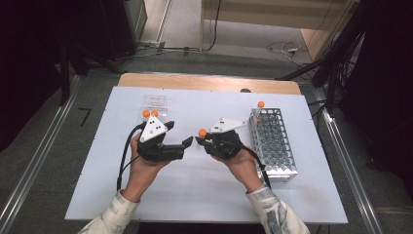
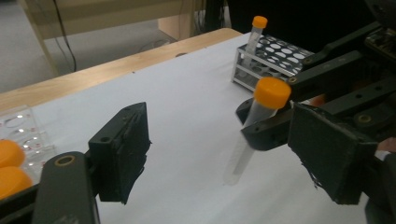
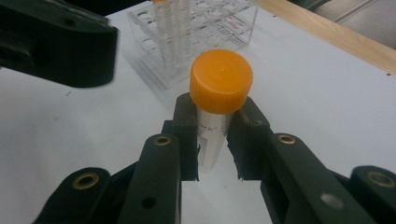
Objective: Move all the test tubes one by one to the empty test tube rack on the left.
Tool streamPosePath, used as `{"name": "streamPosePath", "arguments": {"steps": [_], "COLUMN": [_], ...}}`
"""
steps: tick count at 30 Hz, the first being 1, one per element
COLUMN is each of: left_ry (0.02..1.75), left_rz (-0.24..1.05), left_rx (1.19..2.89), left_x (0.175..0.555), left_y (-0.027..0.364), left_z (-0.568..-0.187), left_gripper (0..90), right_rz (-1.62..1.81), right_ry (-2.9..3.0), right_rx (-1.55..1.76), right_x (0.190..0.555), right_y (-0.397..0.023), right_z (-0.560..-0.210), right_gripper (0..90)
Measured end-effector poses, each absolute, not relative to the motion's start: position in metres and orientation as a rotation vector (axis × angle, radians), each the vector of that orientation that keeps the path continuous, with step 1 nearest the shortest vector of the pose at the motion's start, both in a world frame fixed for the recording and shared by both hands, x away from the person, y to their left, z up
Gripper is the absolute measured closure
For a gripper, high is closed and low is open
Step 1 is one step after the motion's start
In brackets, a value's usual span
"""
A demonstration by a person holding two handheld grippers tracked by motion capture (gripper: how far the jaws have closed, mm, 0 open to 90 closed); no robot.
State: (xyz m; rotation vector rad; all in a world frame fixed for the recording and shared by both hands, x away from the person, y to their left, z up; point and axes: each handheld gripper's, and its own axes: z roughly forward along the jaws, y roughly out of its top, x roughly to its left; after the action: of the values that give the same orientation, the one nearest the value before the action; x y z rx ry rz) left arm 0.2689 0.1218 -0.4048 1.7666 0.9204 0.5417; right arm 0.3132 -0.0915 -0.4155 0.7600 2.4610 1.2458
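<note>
Both hands reach in from the near edge over the white surface point(image 1: 204, 195), claws pointing toward each other at mid-table: the left claw point(image 1: 186, 142) stands open with nothing between its pads, the right claw point(image 1: 198, 140) is clamped on an orange-capped tube point(image 3: 215, 109) just below the cap. The metal rack point(image 1: 272, 141), just beside the right hand, holds 1 capped tube point(image 1: 260, 105) upright at its far corner; the clear rack point(image 1: 156, 102) beyond the left hand holds 2 orange-capped tubes point(image 1: 150, 113). The gripped tube stands roughly upright, tilted slightly, in the gap just ahead of the left claw, not touching it.
</note>
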Motion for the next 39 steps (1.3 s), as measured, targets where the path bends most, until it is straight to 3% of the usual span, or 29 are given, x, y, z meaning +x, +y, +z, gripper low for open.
{"name": "streamPosePath", "arguments": {"steps": [15, 22, 36, 39], "left_ry": [0.870, 0.855, 0.852, 0.853], "left_rz": [0.496, 0.477, 0.474, 0.475], "left_rx": [1.787, 1.795, 1.793, 1.789], "left_x": [0.268, 0.268, 0.269, 0.269], "left_y": [0.117, 0.117, 0.119, 0.121], "left_z": [-0.409, -0.411, -0.410, -0.409], "left_gripper": [50.2, 68.0, 70.1, 70.1], "right_rz": [1.262, 1.259, 1.272, 1.274], "right_ry": [2.519, 2.530, 2.530, 2.552], "right_rx": [0.689, 0.683, 0.686, 0.671], "right_x": [0.307, 0.305, 0.305, 0.305], "right_y": [-0.064, -0.062, -0.062, -0.061], "right_z": [-0.419, -0.418, -0.419, -0.419], "right_gripper": [71.7, 71.7, 70.5, 55.5]}}
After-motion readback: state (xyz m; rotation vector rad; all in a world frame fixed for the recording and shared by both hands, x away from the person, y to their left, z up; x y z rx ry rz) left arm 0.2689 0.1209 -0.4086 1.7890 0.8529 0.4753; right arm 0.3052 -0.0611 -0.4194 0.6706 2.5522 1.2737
